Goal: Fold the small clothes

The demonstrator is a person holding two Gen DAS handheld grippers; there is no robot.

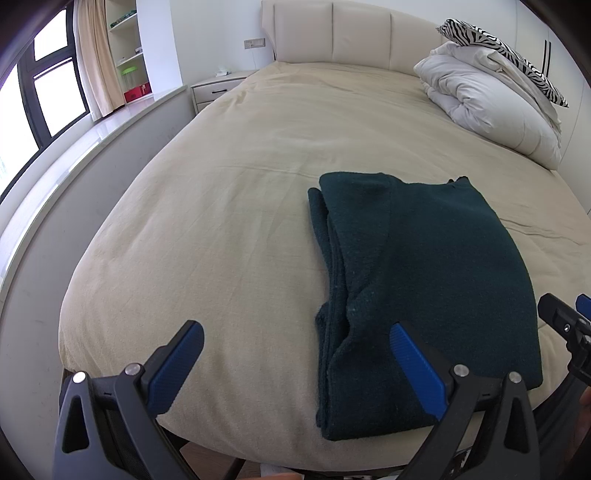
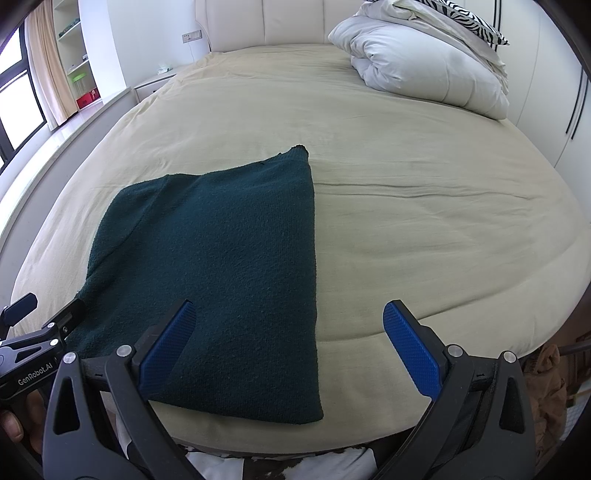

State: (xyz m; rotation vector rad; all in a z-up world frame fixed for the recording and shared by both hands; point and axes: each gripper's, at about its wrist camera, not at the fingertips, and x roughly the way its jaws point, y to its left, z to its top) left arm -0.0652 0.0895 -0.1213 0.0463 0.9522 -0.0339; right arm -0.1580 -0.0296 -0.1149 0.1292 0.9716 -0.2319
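Note:
A dark green knitted garment lies folded in a long rectangle on the beige bed, near its front edge. It also shows in the right wrist view. My left gripper is open and empty, hovering over the garment's left front corner. My right gripper is open and empty, hovering over the garment's right front edge. Each gripper shows at the edge of the other's view, the right one and the left one.
A folded white duvet with a zebra pillow lies at the bed's far right by the headboard. A nightstand, window ledge and shelves stand left. A wardrobe stands right.

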